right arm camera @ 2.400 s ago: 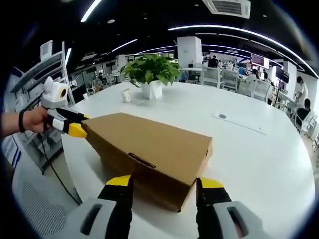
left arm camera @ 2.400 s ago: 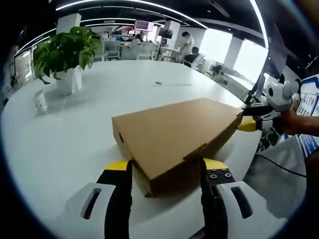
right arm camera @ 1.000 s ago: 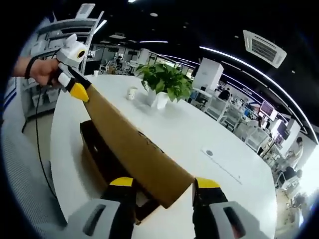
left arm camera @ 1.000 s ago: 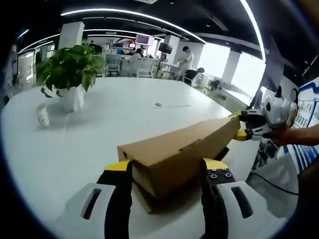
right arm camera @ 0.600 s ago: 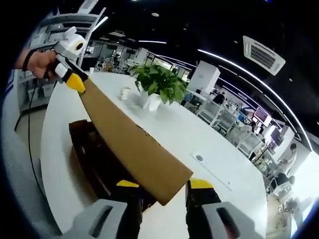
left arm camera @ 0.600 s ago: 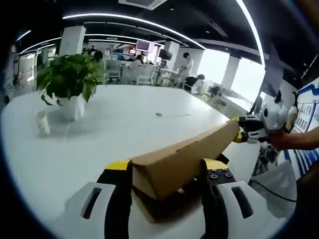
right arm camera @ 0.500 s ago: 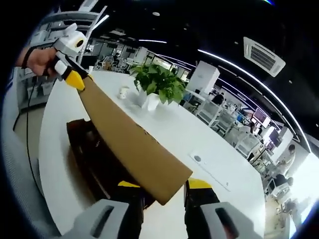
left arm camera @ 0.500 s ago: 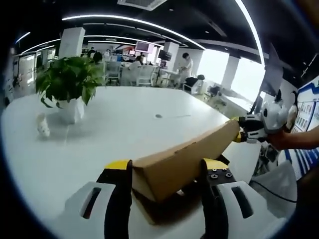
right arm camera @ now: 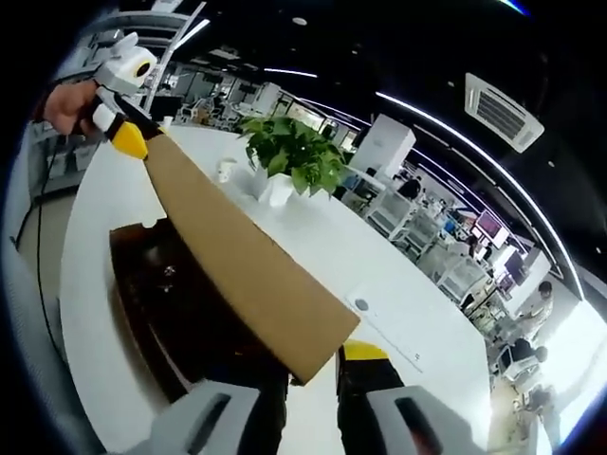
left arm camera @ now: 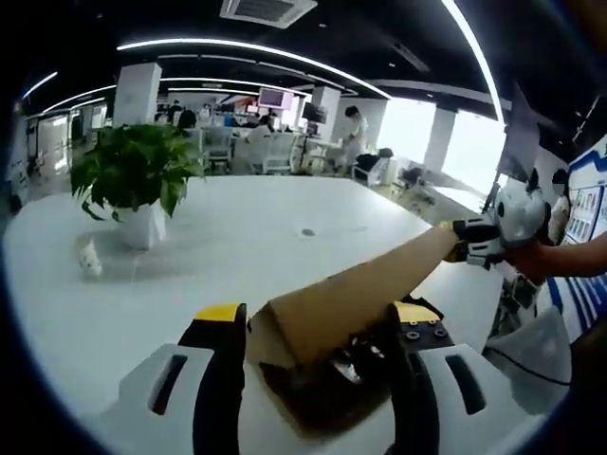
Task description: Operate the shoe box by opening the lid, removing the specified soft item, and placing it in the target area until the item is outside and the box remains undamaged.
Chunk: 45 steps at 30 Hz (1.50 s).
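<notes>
The brown cardboard shoe box stands on the white table (left arm camera: 228, 237) with its lid (left arm camera: 356, 289) tilted up steeply. My left gripper (left arm camera: 316, 318) is shut on the lid's near end, a yellow-tipped jaw on each side. My right gripper (left arm camera: 467, 248) holds the far corner, with a hand behind it. In the right gripper view the lid (right arm camera: 232, 261) slants from my right gripper (right arm camera: 318, 360) up to the left gripper (right arm camera: 128, 140). Under the lid the box inside (right arm camera: 171, 313) is dark, with something dark and glinting (left arm camera: 327, 379) that I cannot make out.
A potted green plant (left arm camera: 137, 180) (right arm camera: 285, 156) stands further back on the table, a small white figure (left arm camera: 90, 258) (right arm camera: 225, 171) beside it. A small disc with a paper strip (left arm camera: 305, 231) (right arm camera: 361, 305) lies mid-table. Chairs, desks and people are in the background.
The lid went from shut and flat to raised steeply, lifted at both ends by the grippers. The dark inside of the box now shows. The right gripper's jaws have narrowed.
</notes>
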{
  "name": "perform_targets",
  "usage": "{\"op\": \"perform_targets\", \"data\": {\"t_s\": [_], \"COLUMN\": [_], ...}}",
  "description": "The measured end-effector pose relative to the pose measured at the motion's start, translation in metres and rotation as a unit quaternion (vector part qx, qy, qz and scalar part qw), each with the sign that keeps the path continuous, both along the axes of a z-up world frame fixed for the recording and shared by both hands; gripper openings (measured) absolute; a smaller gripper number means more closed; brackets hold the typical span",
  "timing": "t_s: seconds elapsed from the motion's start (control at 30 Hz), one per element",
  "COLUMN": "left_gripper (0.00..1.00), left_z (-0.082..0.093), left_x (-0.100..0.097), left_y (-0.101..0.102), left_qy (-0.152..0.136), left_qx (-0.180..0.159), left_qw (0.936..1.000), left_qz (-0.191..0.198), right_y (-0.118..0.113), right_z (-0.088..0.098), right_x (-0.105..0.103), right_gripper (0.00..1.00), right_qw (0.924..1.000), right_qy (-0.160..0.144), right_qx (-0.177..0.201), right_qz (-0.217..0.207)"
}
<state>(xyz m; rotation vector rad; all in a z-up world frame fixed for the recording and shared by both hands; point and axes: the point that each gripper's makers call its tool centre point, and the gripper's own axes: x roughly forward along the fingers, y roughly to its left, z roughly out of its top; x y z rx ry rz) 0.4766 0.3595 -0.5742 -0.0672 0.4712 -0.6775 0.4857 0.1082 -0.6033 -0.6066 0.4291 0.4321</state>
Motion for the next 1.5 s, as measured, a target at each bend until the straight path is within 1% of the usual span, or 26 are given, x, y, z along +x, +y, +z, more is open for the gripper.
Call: {"op": "perform_targets", "data": {"t_s": [0.03,0.1,0.2,0.3,0.4,0.5,0.53,0.63,0.7,0.77,0.87,0.93,1.1,1.2,1.5], "left_gripper": [0.6,0.59,0.58,0.56,0.46,0.43,0.42,0.37,0.29,0.25,0.16,0.16,0.12,0.11,0.11], "left_z": [0.0,-0.003,-0.003,-0.003,-0.009,-0.016,-0.016,-0.015,-0.015,-0.015,-0.018,-0.016,-0.014,-0.013,-0.012], "left_x": [0.0,-0.001,0.0,0.005,0.011,0.015,0.017,0.022,0.027,0.028,0.032,0.034,0.043,0.048,0.057], "left_y": [0.0,0.002,0.002,0.004,0.005,0.005,0.006,0.009,0.016,0.017,0.023,0.023,0.024,0.025,0.025], "left_qy": [0.0,-0.002,-0.001,-0.006,-0.005,-0.005,-0.012,-0.012,-0.013,-0.01,-0.007,-0.005,-0.011,-0.014,-0.015], "left_qx": [0.001,0.016,0.01,0.021,0.043,0.066,0.078,0.081,0.081,0.078,0.088,0.079,0.088,0.09,0.087], "left_qw": [1.0,0.9999,0.9999,0.9997,0.9991,0.9978,0.9969,0.9967,0.9964,0.9965,0.9953,0.9958,0.9946,0.9944,0.995], "left_qz": [-0.001,-0.004,-0.002,0.004,0.001,-0.004,-0.003,0.007,0.024,0.027,0.039,0.045,0.054,0.053,0.046], "right_y": [-0.001,-0.002,-0.003,-0.004,-0.004,-0.004,-0.004,-0.003,-0.004,-0.003,-0.004,-0.004,-0.004,-0.003,-0.003], "right_z": [0.001,0.003,0.005,0.005,0.006,0.006,0.006,0.006,0.006,0.006,0.007,0.007,0.008,0.01,0.01], "right_x": [0.002,0.005,0.01,0.013,0.014,0.014,0.014,0.014,0.015,0.016,0.018,0.019,0.022,0.025,0.033], "right_gripper": [0.12,0.1,0.09,0.09,0.08,0.08,0.08,0.08,0.08,0.08,0.08,0.08,0.08,0.08,0.07], "right_qw": [1.0,1.0,1.0,1.0,1.0,1.0,1.0,1.0,0.9999,0.9999,0.9999,0.9998,0.9996,0.9992,0.9988], "right_qy": [0.0,-0.001,0.002,0.004,0.007,0.008,0.009,0.009,0.009,0.008,0.007,0.008,0.014,0.015,0.023], "right_qx": [0.0,-0.001,-0.005,-0.003,-0.003,-0.002,-0.001,0.003,0.005,0.007,0.012,0.014,0.023,0.036,0.044], "right_qz": [-0.001,0.0,-0.003,-0.003,0.0,0.001,0.001,0.0,-0.002,-0.004,-0.005,-0.005,-0.005,-0.006,-0.003]}}
